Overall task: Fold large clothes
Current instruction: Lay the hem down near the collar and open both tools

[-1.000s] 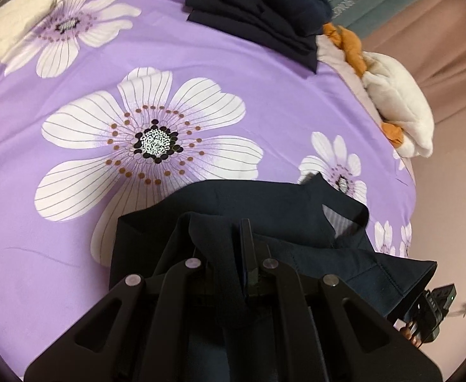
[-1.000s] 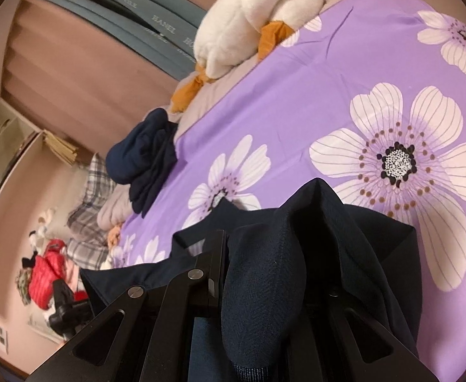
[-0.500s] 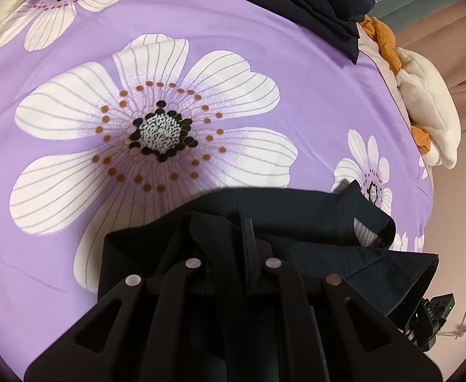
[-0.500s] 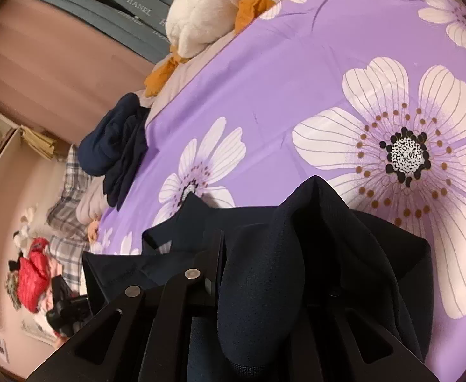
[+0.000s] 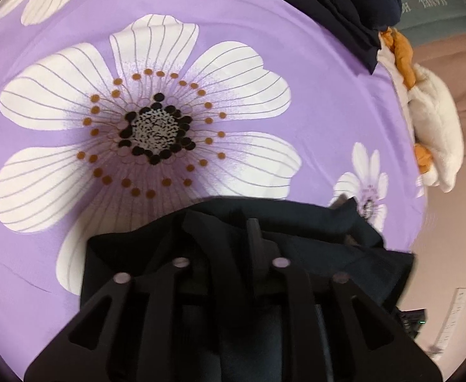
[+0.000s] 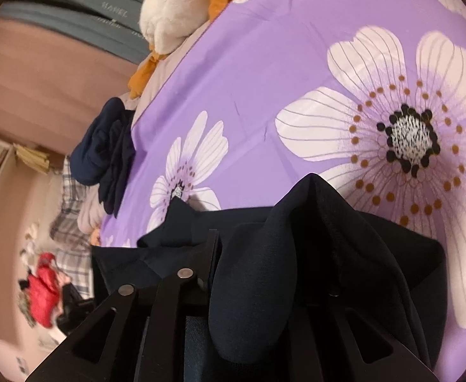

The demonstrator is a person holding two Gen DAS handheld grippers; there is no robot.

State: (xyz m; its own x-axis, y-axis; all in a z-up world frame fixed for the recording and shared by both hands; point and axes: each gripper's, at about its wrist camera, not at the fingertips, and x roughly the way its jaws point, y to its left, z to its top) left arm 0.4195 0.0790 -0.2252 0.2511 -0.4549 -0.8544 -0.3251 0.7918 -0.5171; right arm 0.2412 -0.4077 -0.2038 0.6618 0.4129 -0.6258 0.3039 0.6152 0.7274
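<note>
A dark navy garment [image 5: 296, 222] lies bunched on the purple flowered bedsheet [image 5: 312, 63], right under both grippers. My left gripper [image 5: 229, 226] points steeply down at it. Its jaws are opening, and a fold of the cloth still lies loosely between them and hides the left finger. My right gripper [image 6: 271, 242] is opening too. A thick hump of the same garment [image 6: 376, 254] drapes over its gap and covers its right finger. Only the left finger [image 6: 214, 245] shows.
A stack of folded dark clothes [image 5: 344, 6] [image 6: 105, 152] sits at the far edge of the bed. Beside it is a white plush bundle with orange parts [image 5: 433, 127] [image 6: 175, 9]. Plaid fabric [image 6: 70, 222] and a red item [image 6: 43, 296] lie beyond the bed.
Both grippers have sunk toward the sheet with the garment, so the big flower looms larger. The cloth has settled onto the bed. The fingers have parted slightly.
</note>
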